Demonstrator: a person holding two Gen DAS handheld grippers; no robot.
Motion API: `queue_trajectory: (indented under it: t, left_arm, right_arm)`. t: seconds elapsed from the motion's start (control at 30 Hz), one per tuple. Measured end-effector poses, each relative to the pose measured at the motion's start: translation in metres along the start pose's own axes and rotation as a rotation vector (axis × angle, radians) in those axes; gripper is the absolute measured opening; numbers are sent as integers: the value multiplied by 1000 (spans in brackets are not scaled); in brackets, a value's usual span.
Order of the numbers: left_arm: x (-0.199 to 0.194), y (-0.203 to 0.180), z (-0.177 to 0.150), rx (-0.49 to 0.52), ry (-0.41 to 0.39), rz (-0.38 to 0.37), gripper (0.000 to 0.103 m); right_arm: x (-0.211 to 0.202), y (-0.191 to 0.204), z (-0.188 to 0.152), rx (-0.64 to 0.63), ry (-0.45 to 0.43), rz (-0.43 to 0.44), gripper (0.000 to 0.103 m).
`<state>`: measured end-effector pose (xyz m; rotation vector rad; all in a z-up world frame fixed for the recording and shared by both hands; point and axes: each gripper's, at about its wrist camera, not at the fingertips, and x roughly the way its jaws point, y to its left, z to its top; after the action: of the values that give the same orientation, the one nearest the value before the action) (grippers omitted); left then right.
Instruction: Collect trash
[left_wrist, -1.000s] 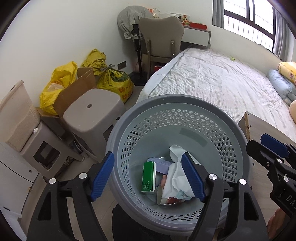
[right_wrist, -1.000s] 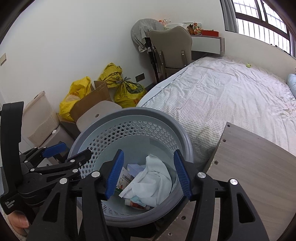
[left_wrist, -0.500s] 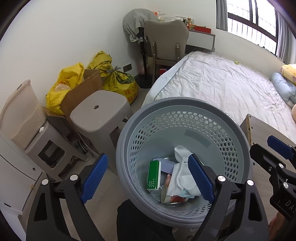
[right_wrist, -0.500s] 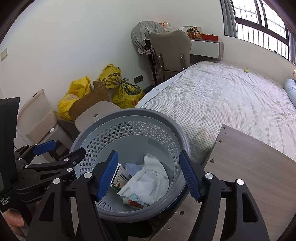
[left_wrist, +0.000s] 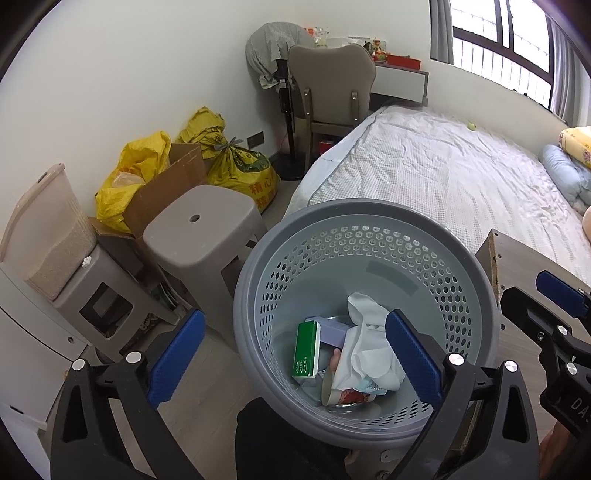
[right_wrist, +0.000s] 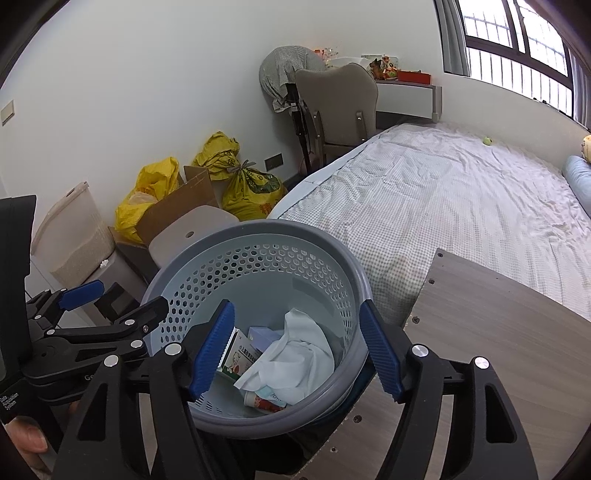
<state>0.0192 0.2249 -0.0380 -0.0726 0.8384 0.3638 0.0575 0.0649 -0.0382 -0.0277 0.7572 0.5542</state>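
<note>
A grey perforated trash basket (left_wrist: 369, 218) stands on the floor below both grippers; it also shows in the right wrist view (right_wrist: 258, 230). Inside lie a green box (left_wrist: 306, 349), a crumpled white tissue (left_wrist: 369, 354), a purple box (left_wrist: 334, 332) and a paper cup (left_wrist: 345, 397). The right wrist view shows the tissue (right_wrist: 295, 356) and a printed box (right_wrist: 240, 356) too. My left gripper (left_wrist: 293, 360) is open and empty above the basket's near left rim. My right gripper (right_wrist: 295, 356) is open and empty over the basket.
A grey stool (left_wrist: 201, 229), a cardboard box (left_wrist: 162, 195) and yellow bags (left_wrist: 240, 170) stand left by the wall. A bed (left_wrist: 443, 177) lies ahead on the right. A wooden board (right_wrist: 498, 314) sits right of the basket. A chair (left_wrist: 332, 88) stands at a desk.
Both grippers have pulled back and up from the basket, and their jaws have opened wider. The basket looks smaller and sits more to the right in the left wrist view.
</note>
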Motion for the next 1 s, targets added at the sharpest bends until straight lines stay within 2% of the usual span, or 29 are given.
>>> queue_trajectory:
  t: [1.0]
  left_arm:
    - [3, 3, -2, -18, 32, 16, 97]
  right_arm:
    - [-5, 3, -1, -2, 4, 1, 69]
